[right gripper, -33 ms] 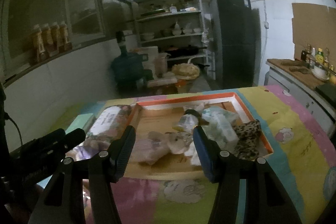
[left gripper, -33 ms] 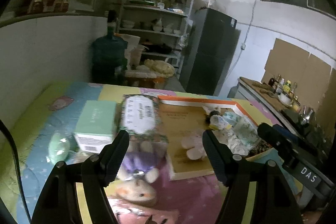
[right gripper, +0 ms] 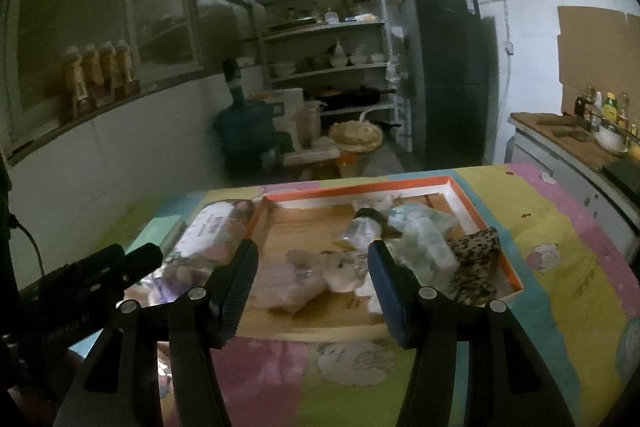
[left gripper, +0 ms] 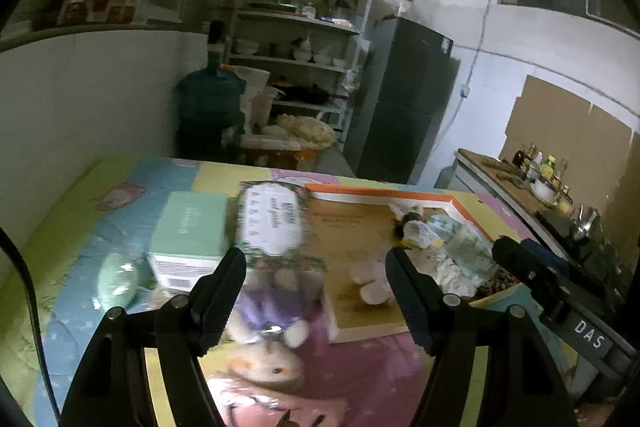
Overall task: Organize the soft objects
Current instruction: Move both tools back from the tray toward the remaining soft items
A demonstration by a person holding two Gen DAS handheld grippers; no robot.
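Observation:
My left gripper [left gripper: 314, 267] hangs open above a plush doll in a purple dress [left gripper: 268, 311], wrapped in clear plastic, which lies on the pastel cloth left of the orange-rimmed cardboard tray [left gripper: 384, 193]. Nothing touches its pads. A white pack of wipes [left gripper: 272, 219] and a mint green box [left gripper: 188, 231] lie just beyond the doll. My right gripper [right gripper: 312, 259] is open over the front edge of the tray [right gripper: 360, 185]. Past its fingers a bagged pale plush toy [right gripper: 320, 275] lies in the tray with a plastic bottle [right gripper: 360, 227], crumpled bags [right gripper: 420, 235] and a leopard-print cloth [right gripper: 476, 259].
A small green pouch [left gripper: 116, 279] lies at the left on the cloth. Behind the table stand a water jug [left gripper: 208, 107], shelves of dishes [left gripper: 300, 27] and a dark fridge [left gripper: 408, 99]. A counter with bottles [left gripper: 532, 171] runs along the right.

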